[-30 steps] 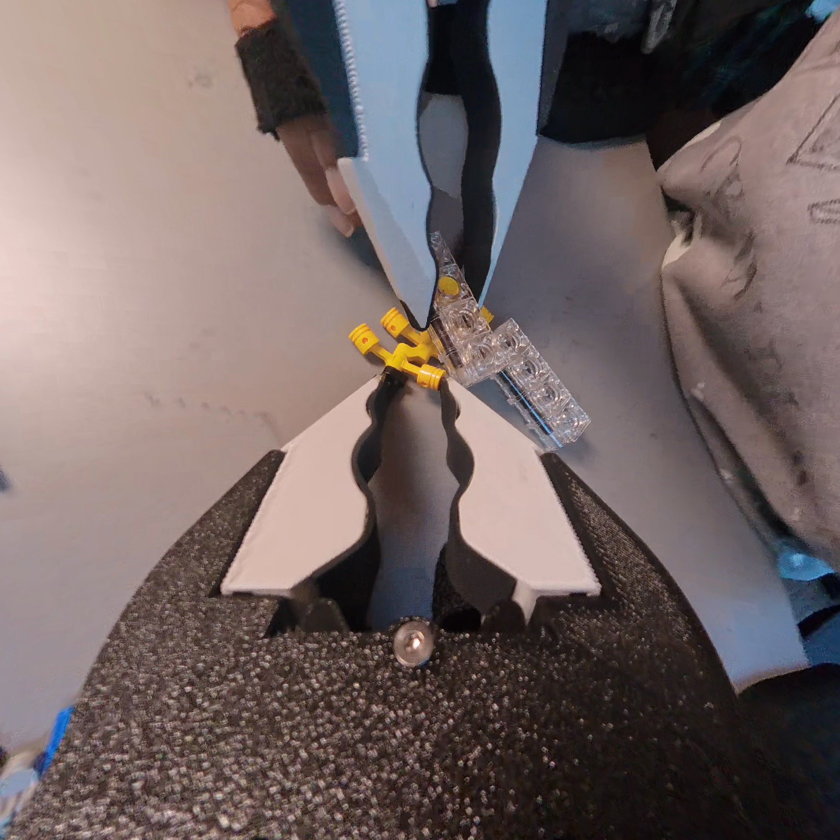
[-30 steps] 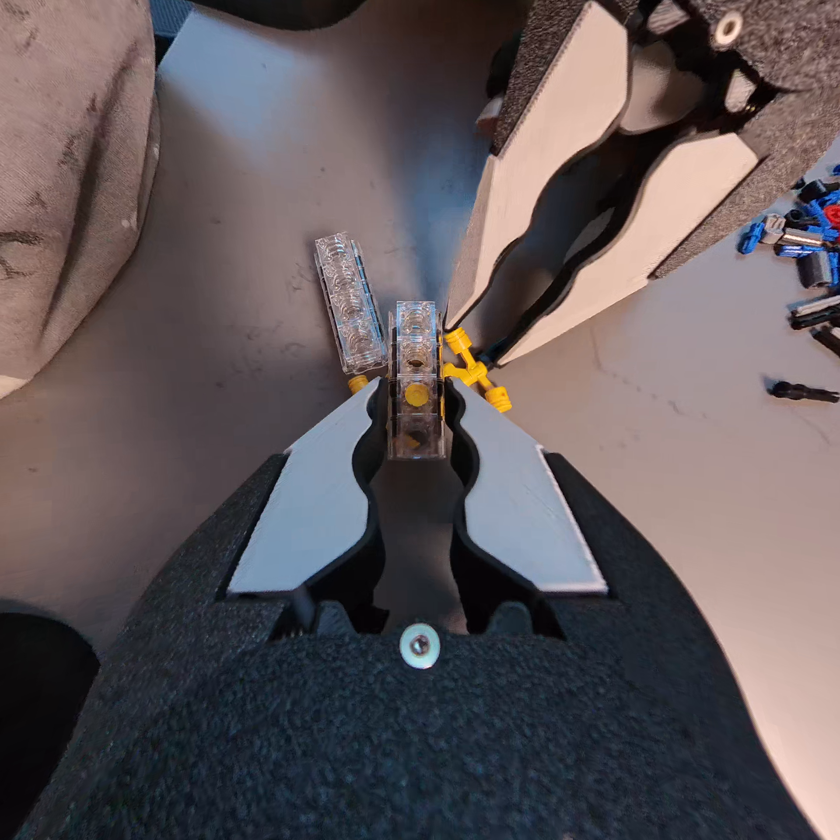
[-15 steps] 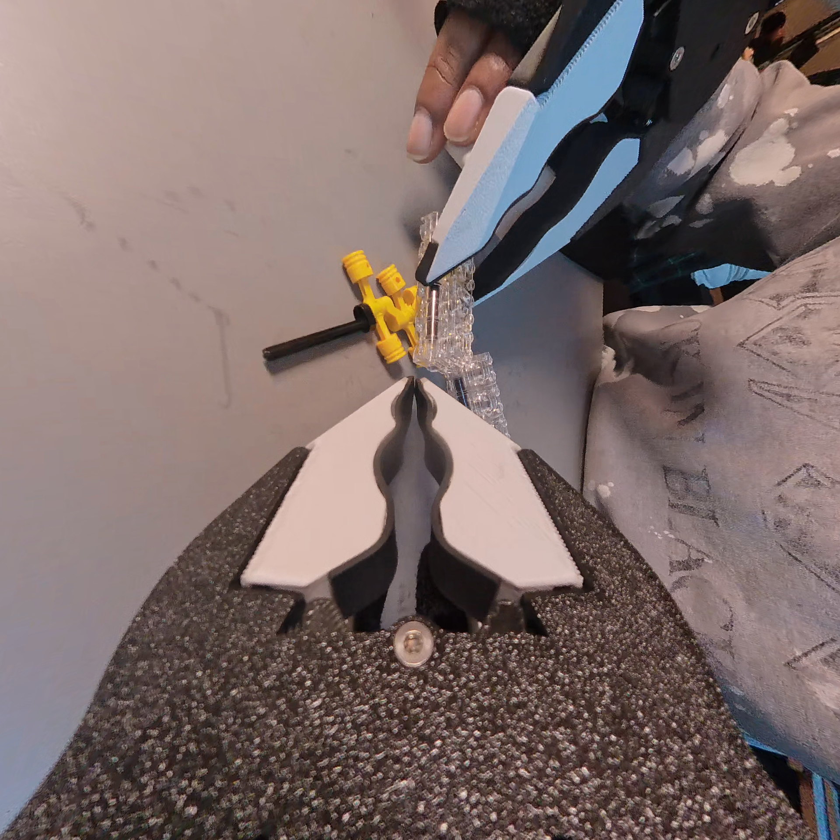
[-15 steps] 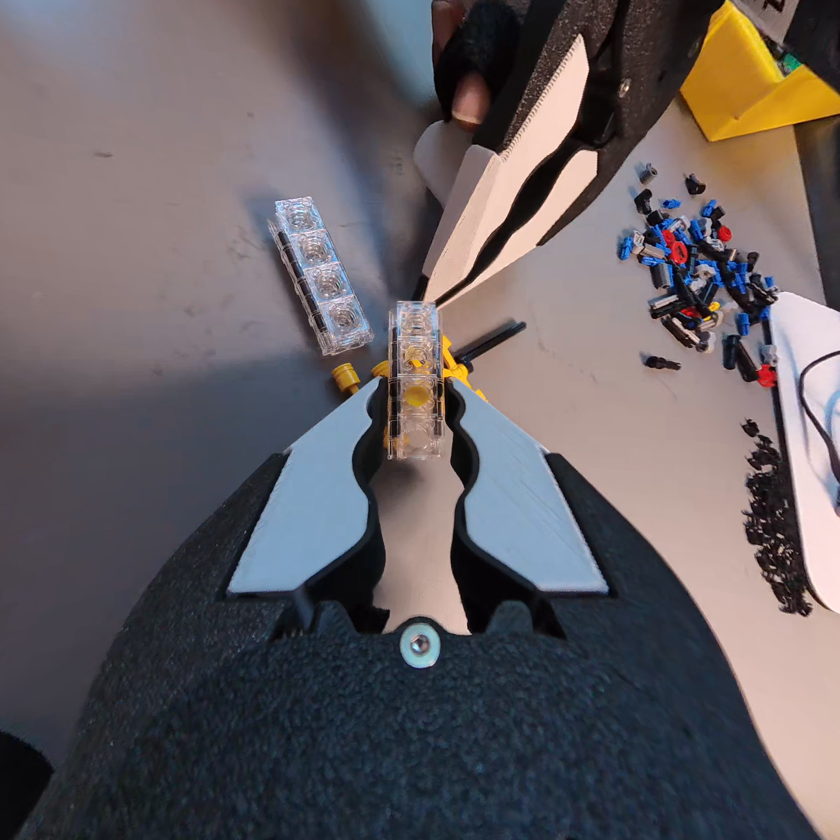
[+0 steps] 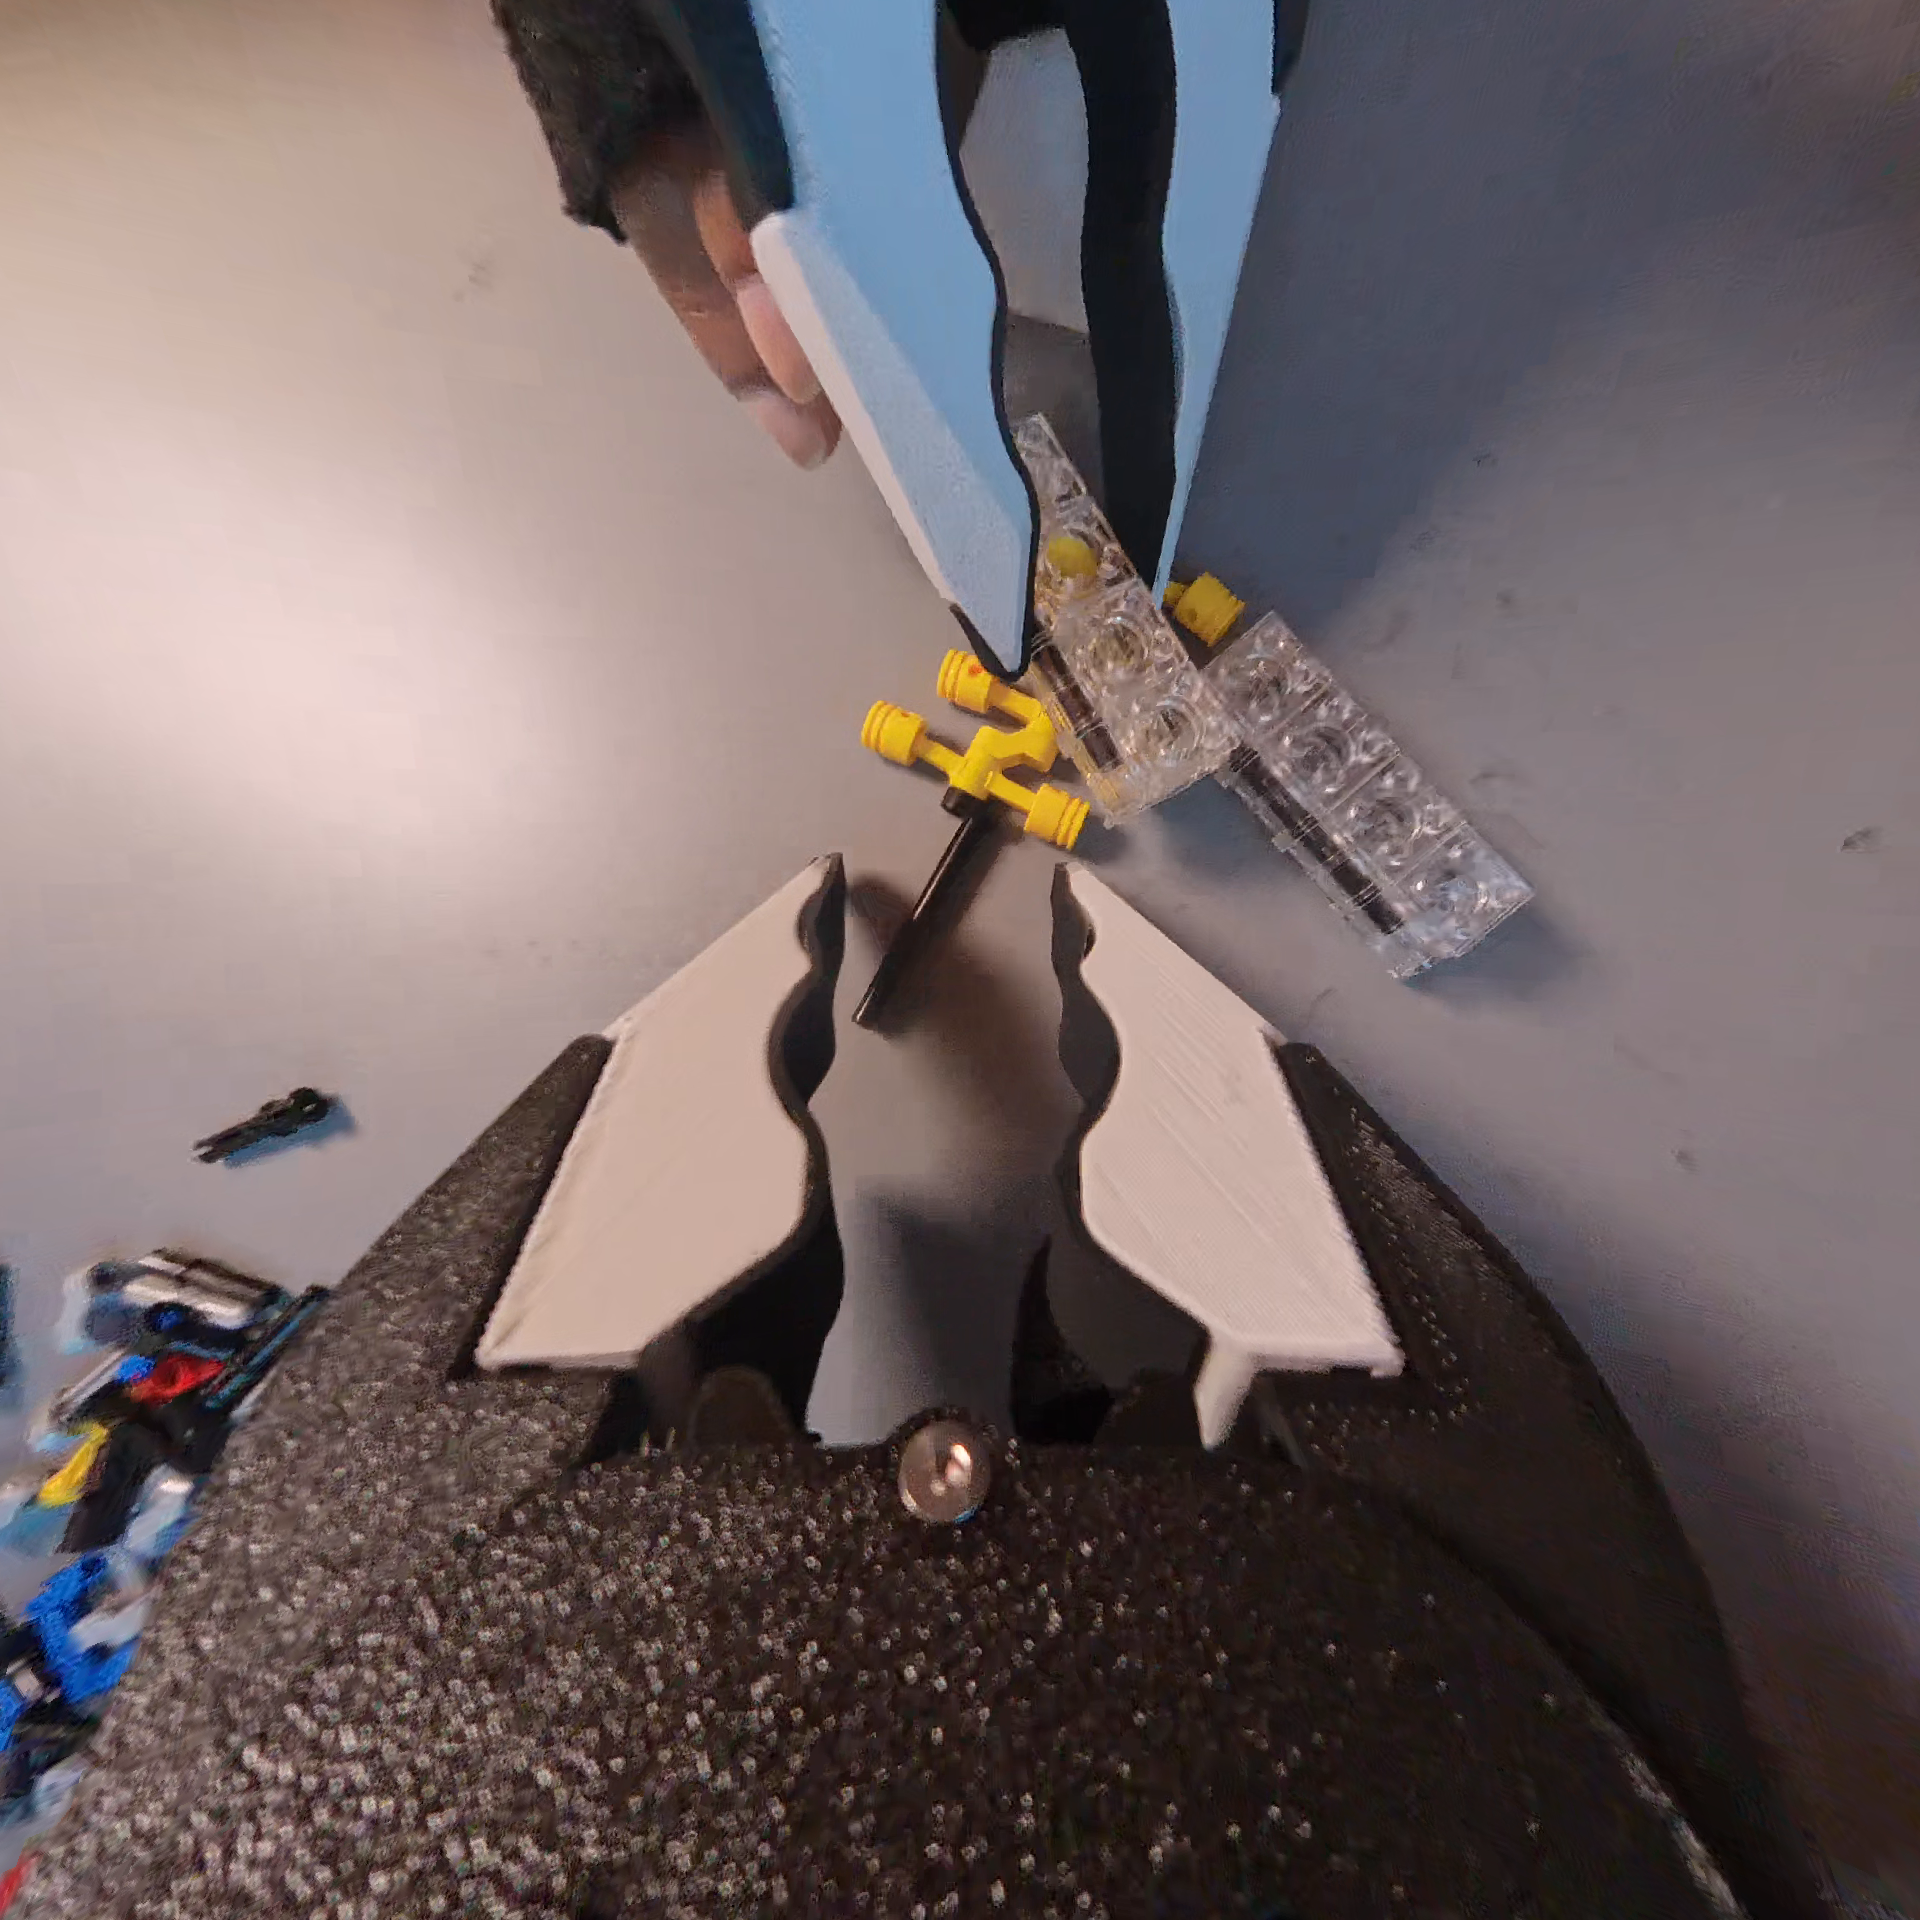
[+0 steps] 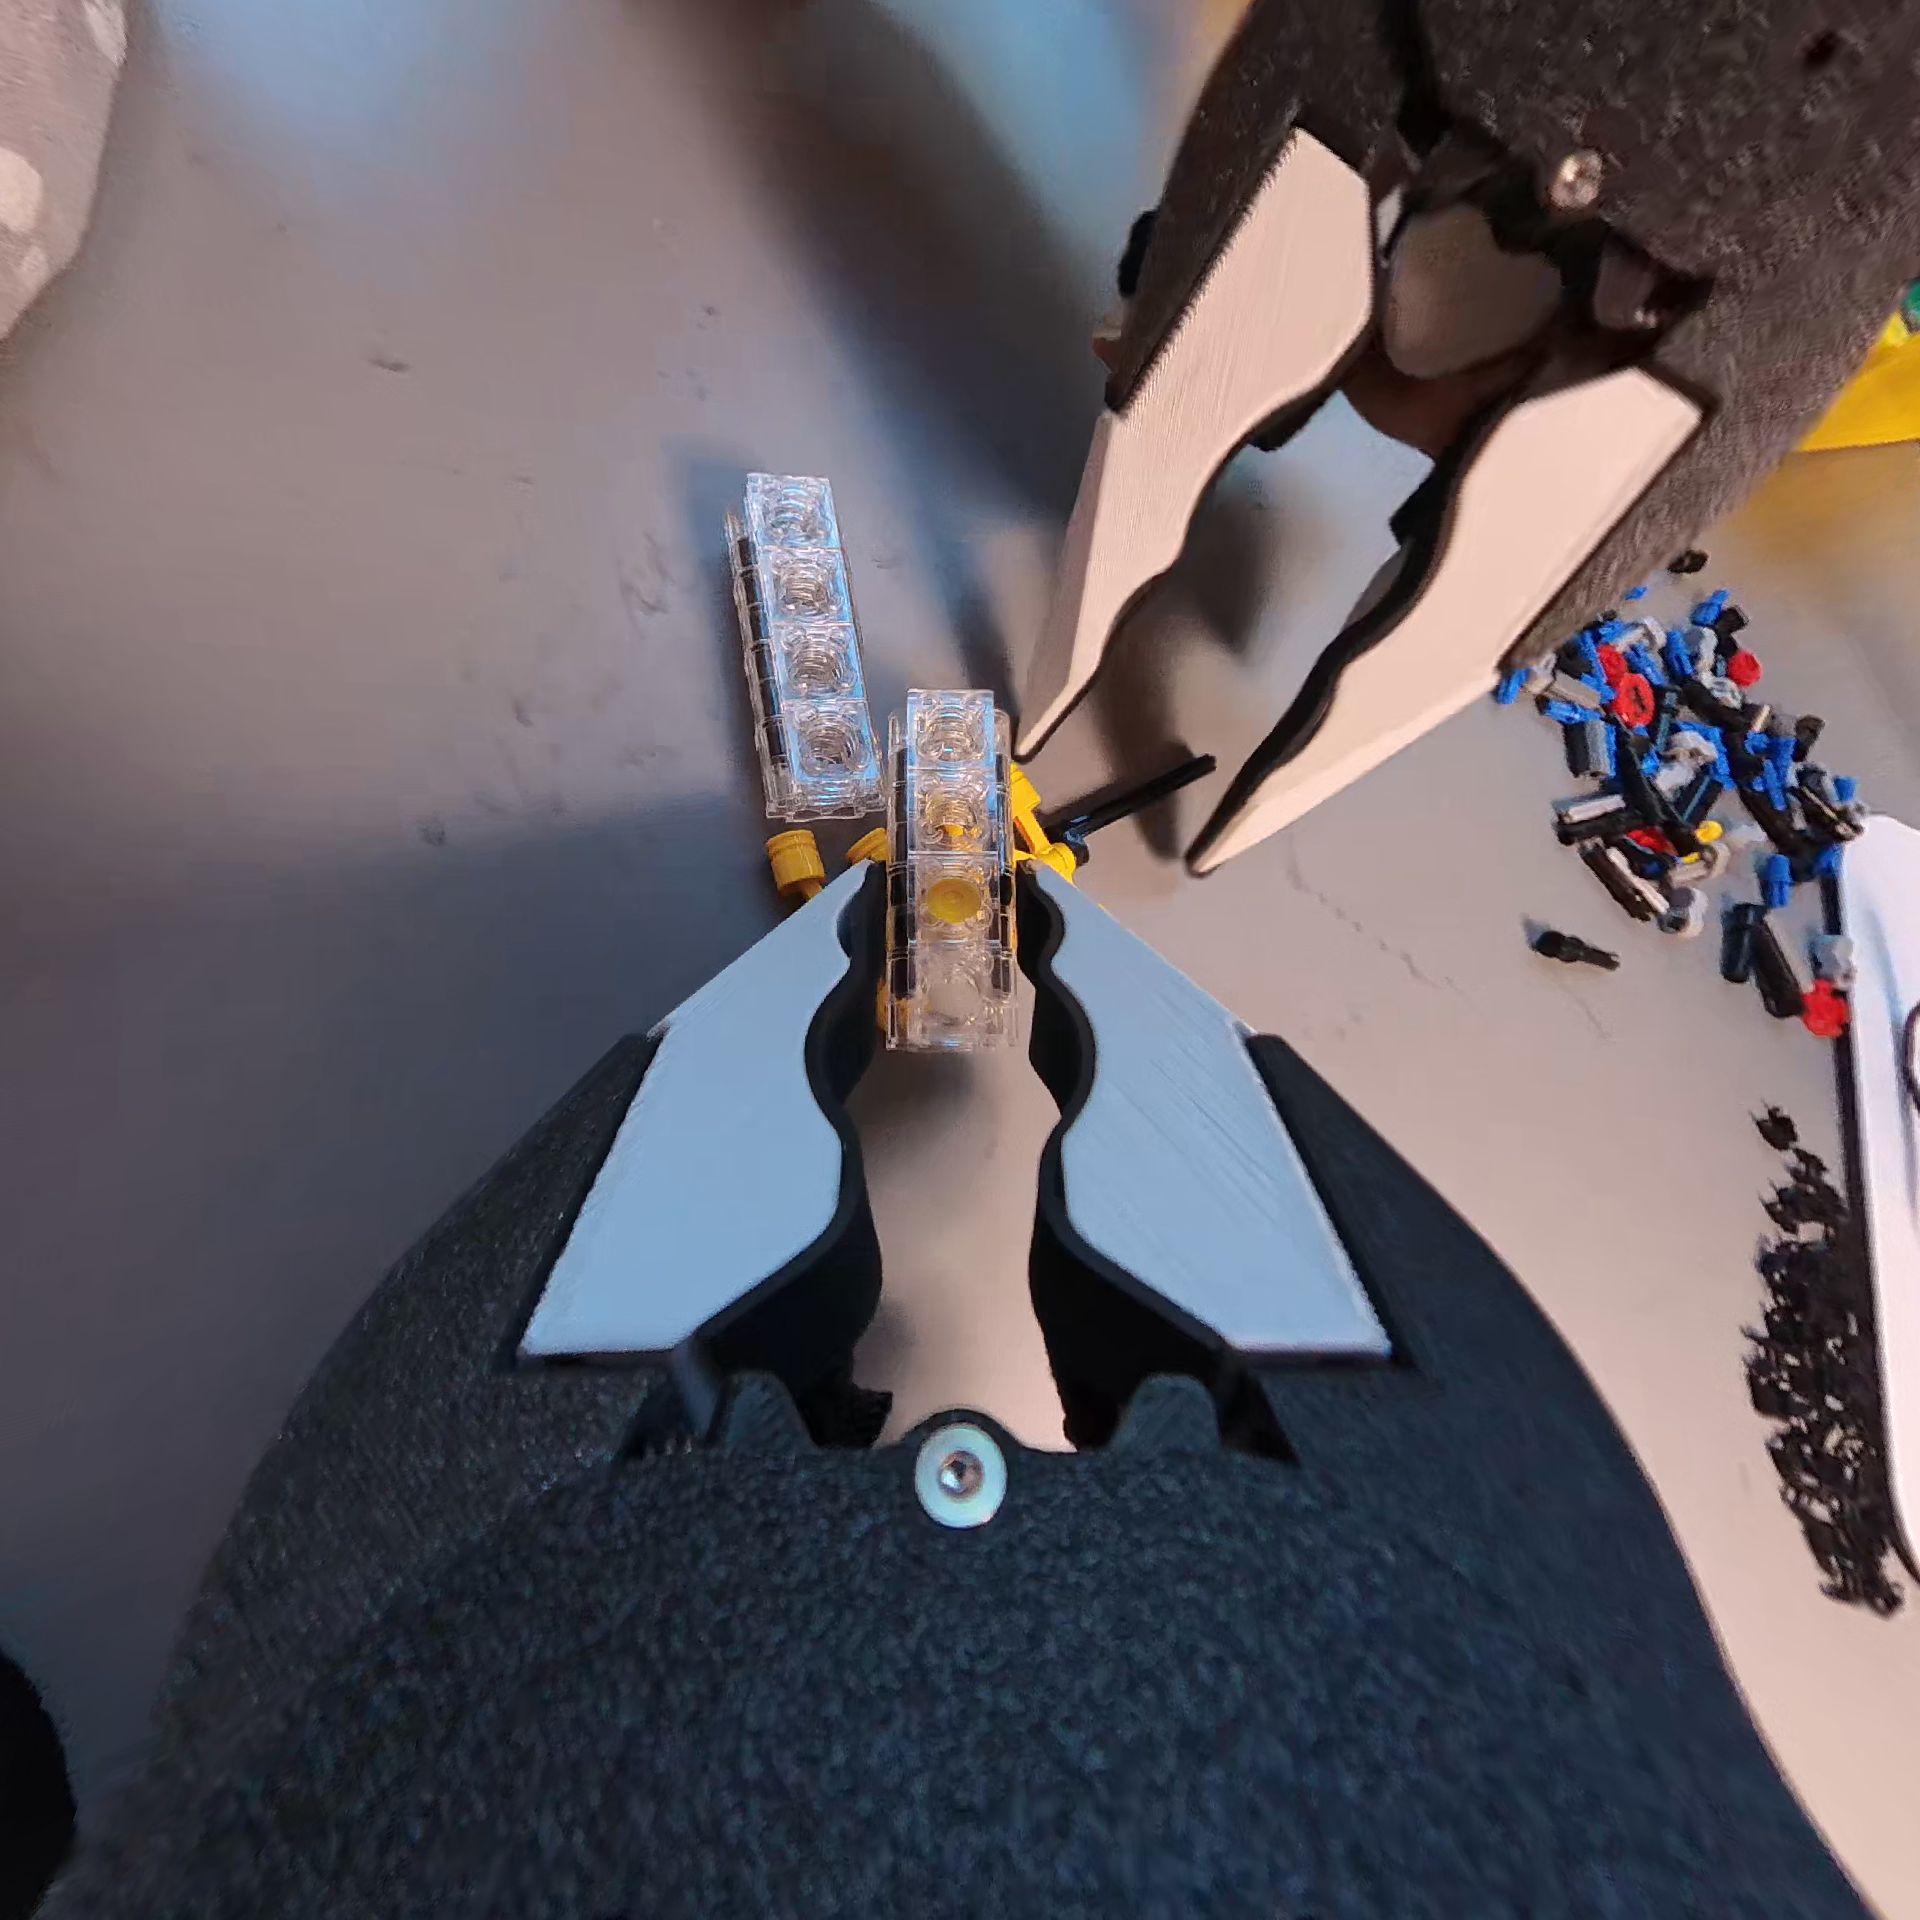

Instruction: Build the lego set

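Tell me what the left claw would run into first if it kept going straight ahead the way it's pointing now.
Probably the black axle, which lies on the table between the open left claw tips. Just past it sits the yellow piston piece it plugs into, then the clear brick the right claw holds. Height above the table is unclear.

Clear brick assembly (image 6: pixel 951 868) with yellow pistons on black axle (image 5: pixel 914 930), second clear brick (image 6: pixel 805 644) flat beside it

dim warm light, soft shadows, wide-angle edge warping, motion blur at margins.
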`<state>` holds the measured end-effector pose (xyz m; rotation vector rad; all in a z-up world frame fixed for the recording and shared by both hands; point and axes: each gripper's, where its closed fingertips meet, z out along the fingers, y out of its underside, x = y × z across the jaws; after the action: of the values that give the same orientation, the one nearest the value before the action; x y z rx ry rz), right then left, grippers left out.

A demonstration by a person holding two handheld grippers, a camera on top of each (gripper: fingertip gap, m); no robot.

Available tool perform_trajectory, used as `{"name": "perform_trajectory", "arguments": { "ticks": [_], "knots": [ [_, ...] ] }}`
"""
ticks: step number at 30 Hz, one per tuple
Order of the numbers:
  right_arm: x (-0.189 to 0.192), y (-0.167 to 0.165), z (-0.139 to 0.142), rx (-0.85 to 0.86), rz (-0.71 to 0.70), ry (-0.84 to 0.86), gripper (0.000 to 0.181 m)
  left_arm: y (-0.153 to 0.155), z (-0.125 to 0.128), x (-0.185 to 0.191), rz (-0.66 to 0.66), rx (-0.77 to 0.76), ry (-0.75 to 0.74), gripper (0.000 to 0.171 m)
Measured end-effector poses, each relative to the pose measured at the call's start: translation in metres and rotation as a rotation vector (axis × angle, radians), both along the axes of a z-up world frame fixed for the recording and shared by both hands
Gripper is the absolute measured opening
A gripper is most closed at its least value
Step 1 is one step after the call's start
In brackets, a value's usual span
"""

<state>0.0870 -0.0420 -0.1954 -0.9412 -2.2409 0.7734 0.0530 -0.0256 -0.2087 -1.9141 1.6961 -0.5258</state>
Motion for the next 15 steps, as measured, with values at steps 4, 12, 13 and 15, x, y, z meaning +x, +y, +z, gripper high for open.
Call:
{"name": "perform_trajectory", "arguments": {
  "ticks": [4,12,13,15],
  "knots": [
    [-0.004,0.005,0.000,0.026,0.012,-0.022,0.023,-0.002,-0.001,-0.004,0.078,-0.206,0.025,0.013],
    [-0.004,0.013,0.000,0.078,-0.083,-0.029,0.023,-0.013,-0.002,-0.002,0.293,-0.258,-0.071,0.005],
    [-0.005,0.013,0.000,0.090,-0.094,-0.028,0.023,-0.016,-0.001,-0.002,0.307,-0.261,-0.080,0.005],
    [-0.005,0.014,0.000,0.105,-0.111,-0.021,0.023,-0.024,-0.001,0.000,0.315,-0.265,-0.094,0.006]
  ]
}}
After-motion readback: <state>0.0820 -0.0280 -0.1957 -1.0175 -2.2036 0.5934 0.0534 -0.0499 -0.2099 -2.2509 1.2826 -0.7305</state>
